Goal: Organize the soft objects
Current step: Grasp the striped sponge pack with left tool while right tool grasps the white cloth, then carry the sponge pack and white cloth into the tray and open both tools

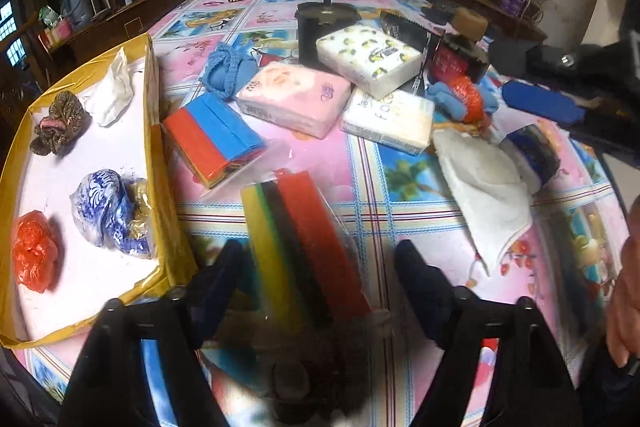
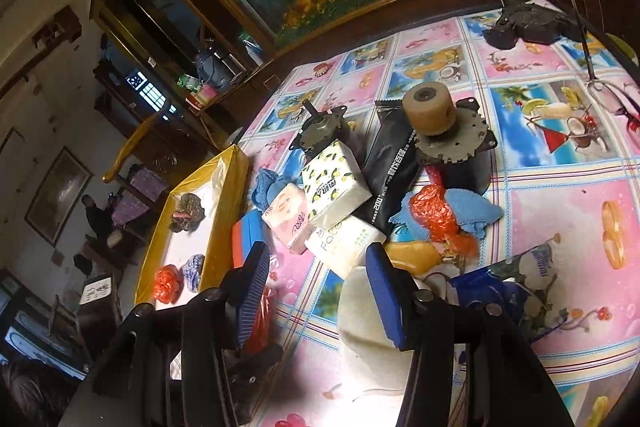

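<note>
**Left gripper lining up on the striped pack**

Left gripper (image 1: 320, 263), bottom centre of its view, hangs with fingers apart on either side of the striped pack (image 1: 304, 247), a yellow, black and red bundle in clear wrap. Looks like that's the next pick. I'd close on the bundle itself, not the loose film, since the wrap seems slippery. The tray (image 1: 154, 131) sits at the left edge, already holding an orange bag (image 1: 34, 251). Right gripper (image 2: 316, 287) is also spread, empty, over a white cloth (image 2: 360, 331) at lower centre.

Tissue packs (image 1: 294, 99) piled mid-table.
</note>
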